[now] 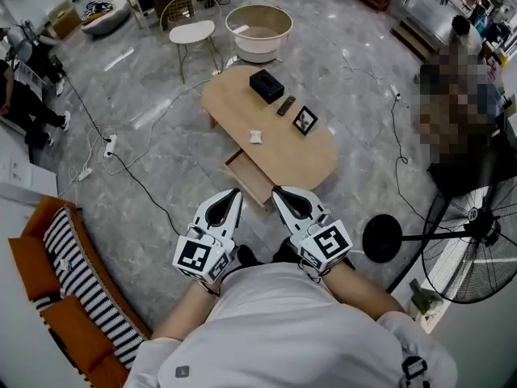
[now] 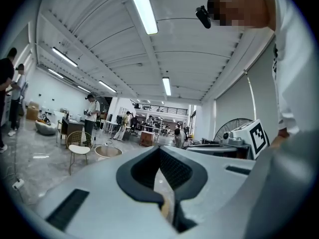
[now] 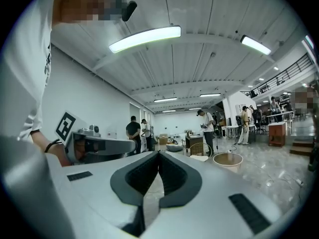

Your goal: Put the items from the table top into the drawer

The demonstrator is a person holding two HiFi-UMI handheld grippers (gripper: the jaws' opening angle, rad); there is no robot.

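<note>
An oval wooden table (image 1: pixel 242 95) stands on the grey floor ahead of me. On it lie a black box (image 1: pixel 266 85), a dark remote (image 1: pixel 286 105), a small framed picture (image 1: pixel 304 120) and a little white item (image 1: pixel 256 137). A drawer (image 1: pixel 250 178) hangs open on the table's near side. My left gripper (image 1: pixel 237 191) and right gripper (image 1: pixel 275 189) are held side by side in front of my chest, short of the drawer. Both are shut with nothing between the jaws. Each gripper view looks level across the hall, with the left gripper (image 2: pixel 160 148) and right gripper (image 3: pixel 158 153) tips closed.
A striped orange sofa (image 1: pixel 73 297) is at my left, a big standing fan (image 1: pixel 477 249) at my right. Beyond the table stand a wire chair (image 1: pixel 194 32) and a round tub (image 1: pixel 258 31). Cables (image 1: pixel 121 164) trail over the floor. People stand further off.
</note>
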